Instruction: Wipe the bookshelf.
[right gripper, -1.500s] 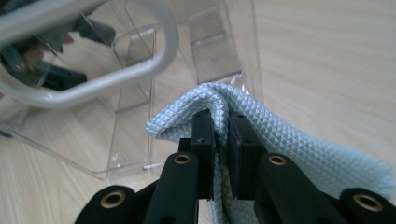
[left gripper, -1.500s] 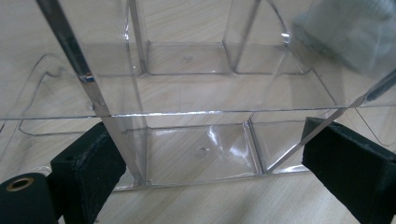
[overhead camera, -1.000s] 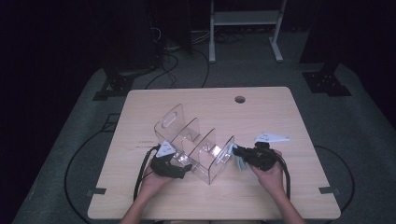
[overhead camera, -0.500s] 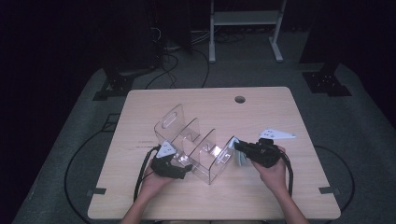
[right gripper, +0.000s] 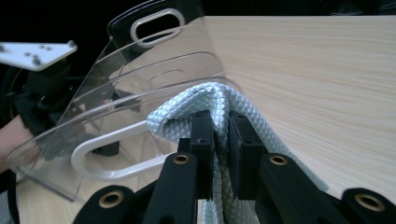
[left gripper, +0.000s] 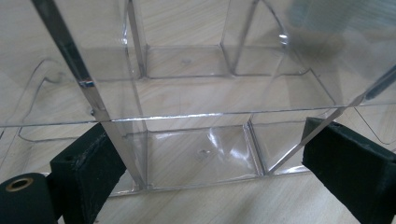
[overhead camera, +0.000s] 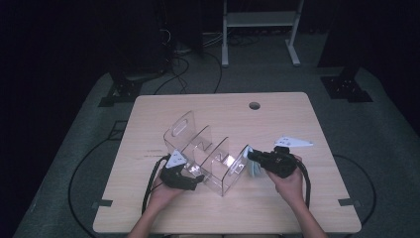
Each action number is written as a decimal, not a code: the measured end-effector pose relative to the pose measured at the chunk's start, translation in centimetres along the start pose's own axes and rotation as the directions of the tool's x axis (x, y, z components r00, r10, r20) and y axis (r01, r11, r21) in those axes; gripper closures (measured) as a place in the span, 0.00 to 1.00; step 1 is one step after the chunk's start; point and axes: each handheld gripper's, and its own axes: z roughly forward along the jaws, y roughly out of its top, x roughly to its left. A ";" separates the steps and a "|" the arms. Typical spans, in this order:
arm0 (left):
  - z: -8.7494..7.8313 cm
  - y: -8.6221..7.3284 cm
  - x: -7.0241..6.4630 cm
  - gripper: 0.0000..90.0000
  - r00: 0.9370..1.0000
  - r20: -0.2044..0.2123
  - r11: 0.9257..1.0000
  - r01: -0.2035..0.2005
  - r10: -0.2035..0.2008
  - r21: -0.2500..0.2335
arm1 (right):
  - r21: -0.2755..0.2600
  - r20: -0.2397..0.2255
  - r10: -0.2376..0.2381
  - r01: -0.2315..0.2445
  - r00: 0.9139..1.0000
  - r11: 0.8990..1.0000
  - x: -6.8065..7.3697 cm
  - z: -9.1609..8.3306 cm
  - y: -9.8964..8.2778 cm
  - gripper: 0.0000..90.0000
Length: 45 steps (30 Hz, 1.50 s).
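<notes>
A clear plastic organizer (overhead camera: pixel 205 158) with several compartments and handle slots stands near the middle of the tabletop (overhead camera: pixel 297 218), a little toward its near edge, and a small round hole (overhead camera: pixel 254 105) sits by the far edge. The left tongs (left gripper: pixel 205 163) are spread wide around the organizer's near-left corner, its clear walls between them. The right tongs (right gripper: pixel 221 135) are clamped on a pale quilted cloth (right gripper: pixel 205 100) pressed against the organizer's right end wall; no writing is readable.

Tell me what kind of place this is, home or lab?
Probably a lab or recording studio: one bare wooden table on grey carpet, black cables trailing over the floor, dark drapes all round and a white metal stand behind.
</notes>
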 end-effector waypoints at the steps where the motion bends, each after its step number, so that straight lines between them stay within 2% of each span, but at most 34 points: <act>1: 0.0 0.0 0.0 0.07 1.000 0.001 1.000 -0.003 0.003 0.002 | -0.001 0.000 0.009 -0.009 1.000 1.000 -0.1 0.0 0.0 0.90; 5: -0.1 0.0 0.1 0.07 1.000 0.008 1.000 -0.006 0.006 0.002 | 0.001 -0.004 -0.012 0.013 1.000 1.000 0.8 0.1 0.0 0.90; 12: -0.1 0.0 -0.1 0.07 1.000 0.000 1.000 -0.008 0.008 0.002 | 0.006 -0.003 -0.001 0.001 1.000 1.000 -0.4 0.2 -0.1 0.90; 20: -0.1 0.0 -0.1 0.07 1.000 -0.004 1.000 -0.008 0.008 0.002 | 0.000 -0.014 0.014 -0.014 1.000 1.000 -0.4 0.4 -0.1 0.90; 22: -0.1 0.0 0.0 0.07 1.000 -0.003 1.000 -0.009 0.009 0.002 | 0.005 -0.003 0.003 -0.003 1.000 1.000 -0.2 0.5 -0.3 0.90; 24: -0.2 0.0 0.0 0.07 1.000 -0.001 1.000 -0.010 0.010 0.004 | 0.032 0.004 -0.011 0.011 1.000 0.999 0.1 0.9 -1.0 0.90; 26: -0.2 0.0 0.0 0.07 1.000 -0.001 1.000 -0.009 0.009 0.002 | 0.057 0.007 -0.006 0.006 1.000 0.998 0.0 1.4 -1.6 0.90; 32: -0.2 0.0 0.0 0.07 1.000 -0.002 1.000 -0.010 0.010 0.004 | 0.148 0.005 0.051 -0.052 0.999 0.988 -1.4 2.9 -3.8 0.89; 33: -0.2 0.0 0.0 0.07 1.000 -0.001 1.000 -0.008 0.008 0.005 | 0.148 0.004 0.054 -0.054 0.999 0.988 -1.5 2.9 -3.7 0.89; 35: -0.3 0.0 0.0 0.07 1.000 -0.001 1.000 -0.009 0.009 0.010 | 0.118 0.022 0.018 -0.020 1.000 0.993 -1.1 2.3 -3.3 0.90; 37: -0.3 0.0 0.0 0.07 1.000 -0.001 1.000 -0.010 0.010 0.008 | 0.116 0.024 0.015 -0.018 1.000 0.993 -1.0 2.2 -3.0 0.90; 38: -0.2 0.0 0.0 0.07 1.000 -0.002 1.000 -0.012 0.012 0.004 | 0.127 0.033 0.001 -0.005 0.999 0.992 -1.2 2.5 -3.2 0.90; 40: -0.3 0.0 0.0 0.07 1.000 -0.002 1.000 -0.011 0.011 0.007 | 0.181 0.038 0.017 -0.023 0.999 0.983 -1.6 3.3 -4.0 0.89; 42: -0.3 0.0 0.0 0.07 1.000 -0.003 1.000 -0.011 0.011 0.006 | 0.265 0.047 0.029 -0.041 0.998 0.964 -2.1 4.5 -5.0 0.89; 44: -0.3 0.0 0.1 0.07 1.000 -0.004 1.000 -0.010 0.010 0.013 | 0.273 0.038 0.060 -0.068 0.998 0.960 -2.5 4.6 -5.1 0.89; 45: -0.3 -0.1 0.1 0.07 1.000 -0.003 1.000 -0.008 0.008 0.007 | 0.269 0.037 0.055 -0.063 0.998 0.961 -2.4 4.5 -4.9 0.90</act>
